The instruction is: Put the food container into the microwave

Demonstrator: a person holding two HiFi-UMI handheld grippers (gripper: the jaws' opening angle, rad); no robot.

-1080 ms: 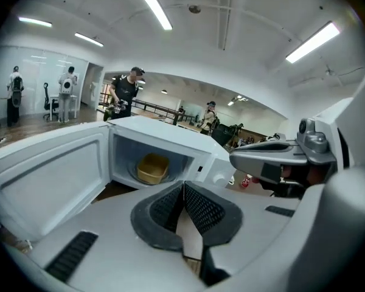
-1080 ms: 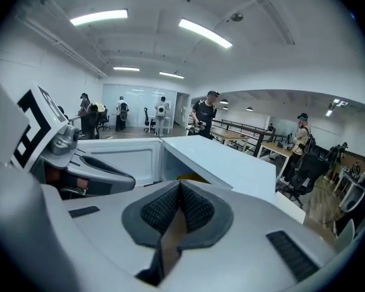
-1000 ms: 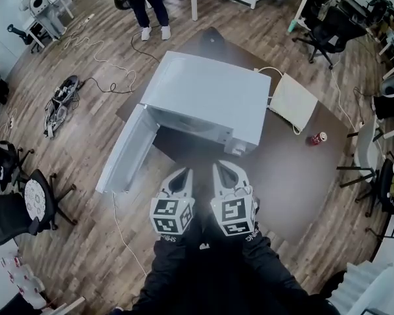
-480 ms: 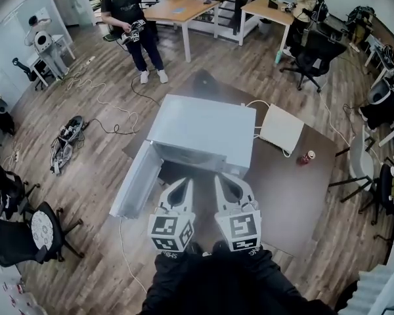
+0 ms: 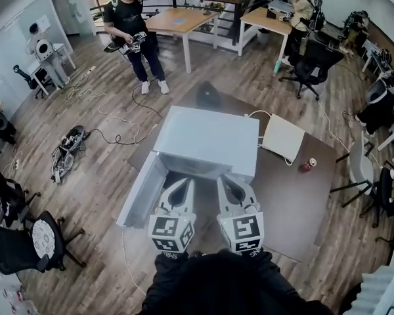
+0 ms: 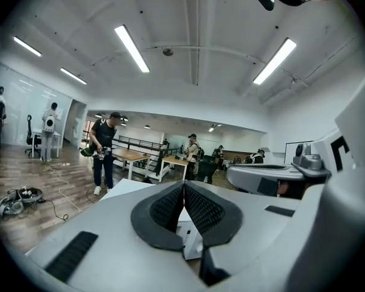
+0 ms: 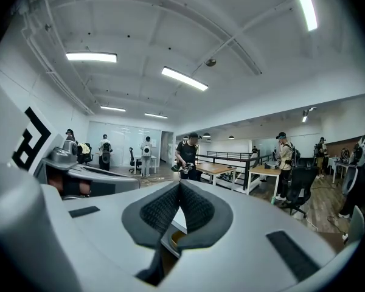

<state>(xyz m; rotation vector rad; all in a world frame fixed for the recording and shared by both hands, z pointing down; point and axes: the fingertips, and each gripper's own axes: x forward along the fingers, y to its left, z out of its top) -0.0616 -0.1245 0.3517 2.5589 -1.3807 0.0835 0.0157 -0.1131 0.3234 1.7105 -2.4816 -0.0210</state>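
Note:
The white microwave (image 5: 207, 140) stands on a dark table (image 5: 295, 202) with its door (image 5: 143, 190) swung open to the left. Both grippers are held side by side just before its open front. The left gripper (image 5: 182, 184) is shut and holds nothing, its pads meeting in the left gripper view (image 6: 184, 184). The right gripper (image 5: 224, 181) is also shut and holds nothing (image 7: 180, 184). Below the right gripper's pads a yellowish round rim (image 7: 175, 237) shows inside the opening; it may be the food container. The head view hides the inside of the microwave.
A red can (image 5: 308, 165) and a flat white panel (image 5: 282, 138) lie on the table right of the microwave. A person (image 5: 134, 28) stands beyond it. Cables (image 5: 69, 153) lie on the wooden floor at left, and black chairs (image 5: 16, 241) stand nearby.
The head view has tilted up and shows more of the room. The grippers stay shut and side by side, with the microwave's front now closer to their tips.

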